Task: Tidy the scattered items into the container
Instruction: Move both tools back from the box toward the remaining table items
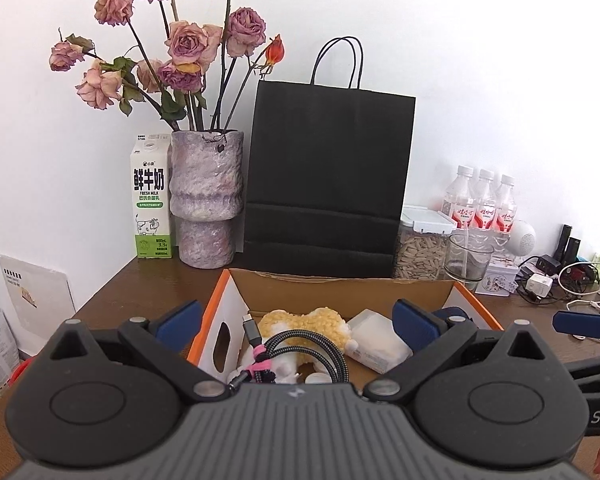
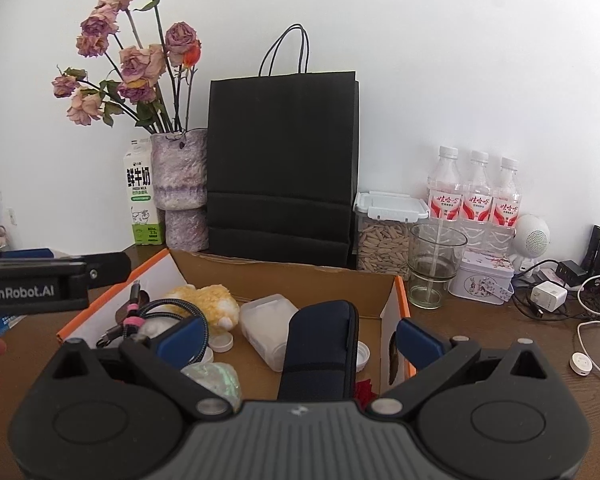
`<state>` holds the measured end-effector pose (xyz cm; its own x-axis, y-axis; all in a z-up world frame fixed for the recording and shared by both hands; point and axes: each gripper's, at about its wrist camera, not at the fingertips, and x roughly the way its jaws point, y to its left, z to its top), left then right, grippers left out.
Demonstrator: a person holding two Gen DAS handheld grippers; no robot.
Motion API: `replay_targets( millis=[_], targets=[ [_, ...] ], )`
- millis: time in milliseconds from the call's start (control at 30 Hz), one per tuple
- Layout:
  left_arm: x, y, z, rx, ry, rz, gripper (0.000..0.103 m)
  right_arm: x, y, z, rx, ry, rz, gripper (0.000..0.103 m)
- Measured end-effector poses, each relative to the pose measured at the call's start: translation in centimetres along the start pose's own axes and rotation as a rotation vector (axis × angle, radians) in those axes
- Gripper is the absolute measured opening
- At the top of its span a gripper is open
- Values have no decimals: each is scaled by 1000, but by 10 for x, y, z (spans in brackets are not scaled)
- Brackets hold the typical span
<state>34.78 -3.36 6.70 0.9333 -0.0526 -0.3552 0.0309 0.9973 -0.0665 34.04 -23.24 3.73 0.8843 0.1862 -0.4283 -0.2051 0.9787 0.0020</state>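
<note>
The cardboard box stands open on the brown table, in front of a black paper bag, so that things can be dropped in from above. Inside it I see a yellow plush toy, a braided cable tied with a pink band, a clear plastic container, some white caps and a dark blue pouch. The pouch lies lengthwise on the box floor near the right wall. The right tongs hang over the box with their blue pads wide apart; the pouch lies between and below them, and I cannot tell if a pad touches it. In my judgement they hold nothing. The left tongs also stand wide apart and empty above the left half of the box, with the cable and the plush toy directly under them. Most items seem already collected, so the task looks nearly finished. The chargers and white cables at the far right of the table lie well apart from both tongs.
</note>
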Motion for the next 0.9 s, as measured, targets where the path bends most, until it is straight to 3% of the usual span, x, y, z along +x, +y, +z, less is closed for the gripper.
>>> replay_targets(
  millis=[400, 900],
  targets=[
    [-65, 6, -21, 6, -21, 8, 103, -64, 19, -30, 18, -5, 15, 103],
    [-121, 44, -74, 3, 32, 91, 103, -116, 16, -95, 13, 96, 21, 103]
  ],
)
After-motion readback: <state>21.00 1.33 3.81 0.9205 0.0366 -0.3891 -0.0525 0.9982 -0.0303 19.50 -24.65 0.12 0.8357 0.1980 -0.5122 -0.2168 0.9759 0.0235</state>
